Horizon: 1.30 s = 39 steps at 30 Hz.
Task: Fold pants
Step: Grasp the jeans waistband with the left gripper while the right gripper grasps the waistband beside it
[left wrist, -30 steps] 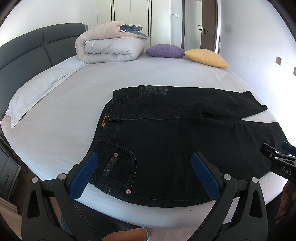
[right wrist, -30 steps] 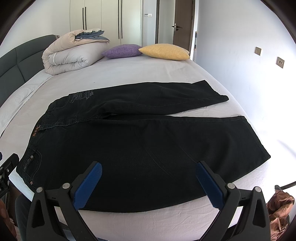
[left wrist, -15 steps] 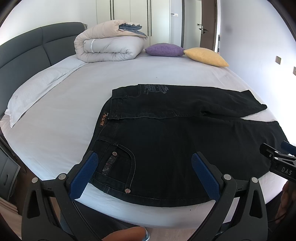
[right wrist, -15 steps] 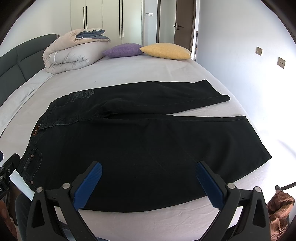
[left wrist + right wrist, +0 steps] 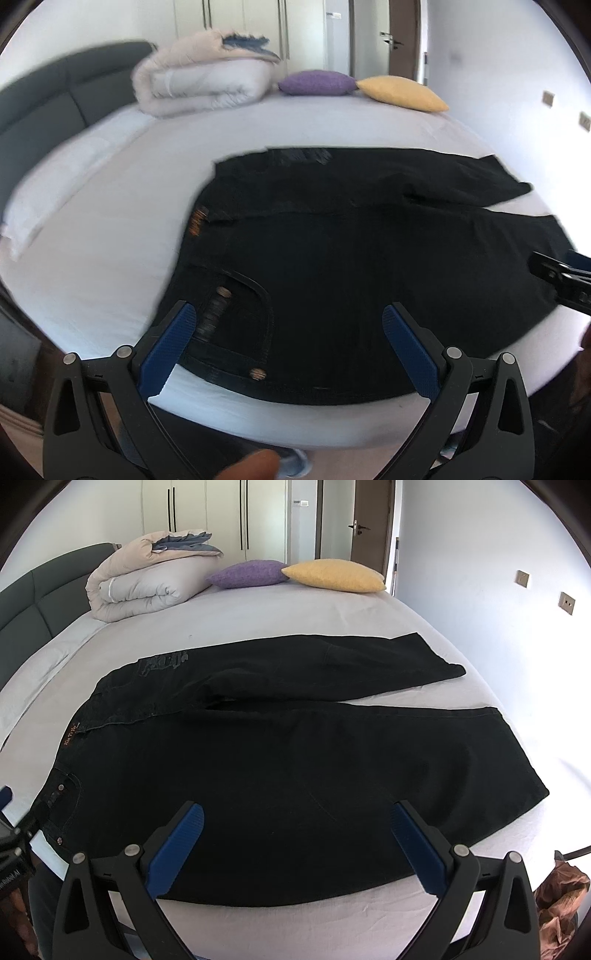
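At the near edge of a white-sheeted bed (image 5: 258, 620), two handheld grippers hover side by side, each with blue-padded jaws spread wide and holding nothing. The left gripper (image 5: 288, 347) sits above the waistband corner, by a riveted pocket (image 5: 236, 325); the right gripper (image 5: 295, 845) sits above the middle of the near leg. The black jeans (image 5: 295, 760) lie flat across the bed, waist to the left, hems to the right, the two legs slightly parted. Nothing is folded yet, so this looks like the approach before the first fold. The next move likely calls for lowering both grippers to pinch the near edge and carry it over the far leg. Farther back lie a rolled duvet (image 5: 147, 583), a purple cushion (image 5: 247, 574) and a yellow cushion (image 5: 336, 576).
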Available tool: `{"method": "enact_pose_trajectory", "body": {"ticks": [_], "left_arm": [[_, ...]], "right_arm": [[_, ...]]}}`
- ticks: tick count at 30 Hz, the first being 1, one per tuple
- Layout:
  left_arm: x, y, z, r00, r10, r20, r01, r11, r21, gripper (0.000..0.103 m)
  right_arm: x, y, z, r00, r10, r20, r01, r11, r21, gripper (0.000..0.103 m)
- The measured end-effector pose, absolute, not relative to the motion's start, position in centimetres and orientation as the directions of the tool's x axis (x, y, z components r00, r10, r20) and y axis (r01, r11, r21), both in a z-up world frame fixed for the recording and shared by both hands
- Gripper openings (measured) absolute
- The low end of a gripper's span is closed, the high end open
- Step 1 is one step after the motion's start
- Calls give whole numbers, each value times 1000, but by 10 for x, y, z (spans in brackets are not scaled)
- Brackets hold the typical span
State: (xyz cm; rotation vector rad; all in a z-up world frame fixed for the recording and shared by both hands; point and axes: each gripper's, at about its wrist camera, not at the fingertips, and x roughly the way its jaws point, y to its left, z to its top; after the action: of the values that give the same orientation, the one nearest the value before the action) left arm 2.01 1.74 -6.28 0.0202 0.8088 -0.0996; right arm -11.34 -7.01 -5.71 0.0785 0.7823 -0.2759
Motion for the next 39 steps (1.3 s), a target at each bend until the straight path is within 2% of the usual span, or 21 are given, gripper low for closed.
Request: {"method": "enact_pose_trajectory", "body": {"ticks": [2, 5, 8, 11, 14, 16, 17, 20, 21, 23, 29, 31, 33, 35, 36, 38, 39], "left_arm": [[23, 26, -70, 656, -183, -732, 145, 983, -115, 103], [25, 35, -75, 655, -240, -717, 155, 971, -184, 103], [30, 49, -81, 669, -254, -698, 112, 964, -243, 103], [51, 53, -89, 605, -226, -764, 88, 972, -217, 103], [70, 65, -84, 643, -223, -733, 67, 969, -236, 103], [95, 72, -75, 689, -181, -701, 72, 981, -182, 103], [116, 75, -68, 714, -141, -685, 81, 990, -118, 103], [171, 75, -56, 748, -118, -653, 151, 989, -6, 103], [196, 73, -53, 764, -95, -638, 179, 981, 69, 103], [247, 68, -53, 761, -74, -645, 231, 959, 163, 103], [366, 61, -75, 627, -164, -762, 440, 881, 172, 102], [387, 57, -84, 573, -191, -797, 510, 844, 165, 101], [409, 55, -96, 500, -211, -840, 578, 804, 142, 97], [420, 57, -104, 464, -215, -859, 607, 784, 131, 82], [430, 61, -109, 419, -240, -875, 623, 777, 86, 74], [443, 69, -116, 361, -265, -894, 630, 776, 24, 64], [450, 72, -121, 339, -267, -902, 633, 774, 9, 63]], "right_arm": [[-110, -74, -57, 677, -212, -705, 269, 963, -31, 103], [-104, -79, -57, 686, -201, -700, 262, 965, -20, 103], [-95, -83, -57, 691, -191, -697, 251, 968, -16, 103], [-85, -87, -56, 701, -176, -691, 234, 972, -10, 103], [-74, -91, -55, 710, -157, -686, 210, 978, -6, 103], [-66, -95, -53, 721, -135, -680, 183, 983, -1, 103], [-62, -97, -51, 727, -119, -676, 165, 986, 4, 103], [-50, -100, -42, 753, -47, -656, 77, 997, 17, 103], [-46, -101, -38, 762, -23, -648, 44, 999, 16, 103], [-41, -103, -32, 773, 20, -635, -14, 1000, 15, 103], [-26, -115, -27, 765, 127, -631, -161, 987, 2, 103], [-18, -123, -30, 745, 168, -645, -205, 979, 18, 96], [-7, -130, -35, 720, 205, -663, -239, 970, 40, 90], [5, -134, -39, 700, 211, -682, -255, 966, 37, 82], [12, -135, -41, 689, 215, -692, -265, 964, 36, 78], [20, -137, -44, 676, 232, -700, -278, 959, 49, 73], [25, -137, -46, 669, 245, -701, -287, 956, 61, 72]]}}
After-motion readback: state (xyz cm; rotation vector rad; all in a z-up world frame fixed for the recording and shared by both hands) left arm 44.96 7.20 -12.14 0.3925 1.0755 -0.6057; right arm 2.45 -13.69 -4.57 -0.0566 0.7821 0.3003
